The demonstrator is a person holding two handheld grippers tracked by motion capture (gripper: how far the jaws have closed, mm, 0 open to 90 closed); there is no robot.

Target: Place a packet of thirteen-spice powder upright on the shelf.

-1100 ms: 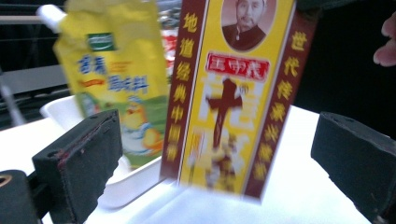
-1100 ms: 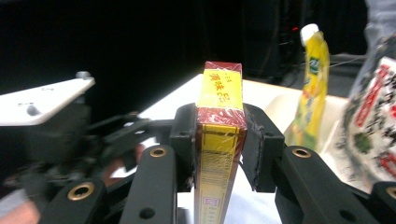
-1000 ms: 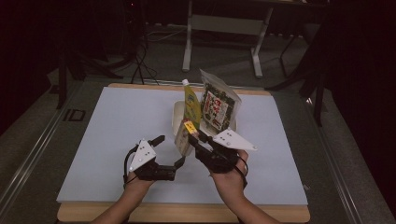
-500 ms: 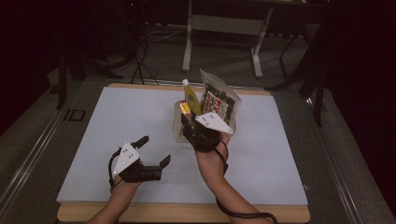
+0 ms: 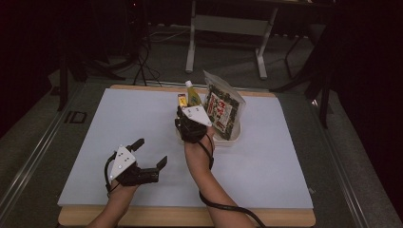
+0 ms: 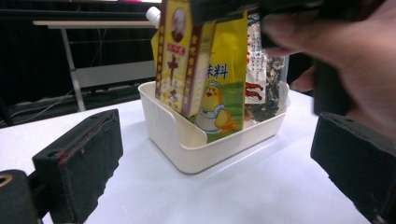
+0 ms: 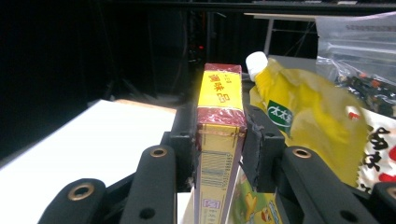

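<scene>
My right gripper is shut on a tall yellow and red box, with its pads on the box's two narrow sides. It holds the box upright at the left end of a white bin. In the left gripper view the box's lower end dips behind the bin's wall. A yellow spouted pouch and a clear snack bag stand in the bin. My left gripper rests open near the table's front left, its jaws wide apart with nothing between them.
The white table top stretches bare to the left of the bin. Beyond the far edge stand a metal frame and cables on a dark floor. The right hand looms close in the left gripper view.
My right gripper has carried the box away from the person to the bin. My left gripper has drawn back to the left, away from the box, and then stayed put.
</scene>
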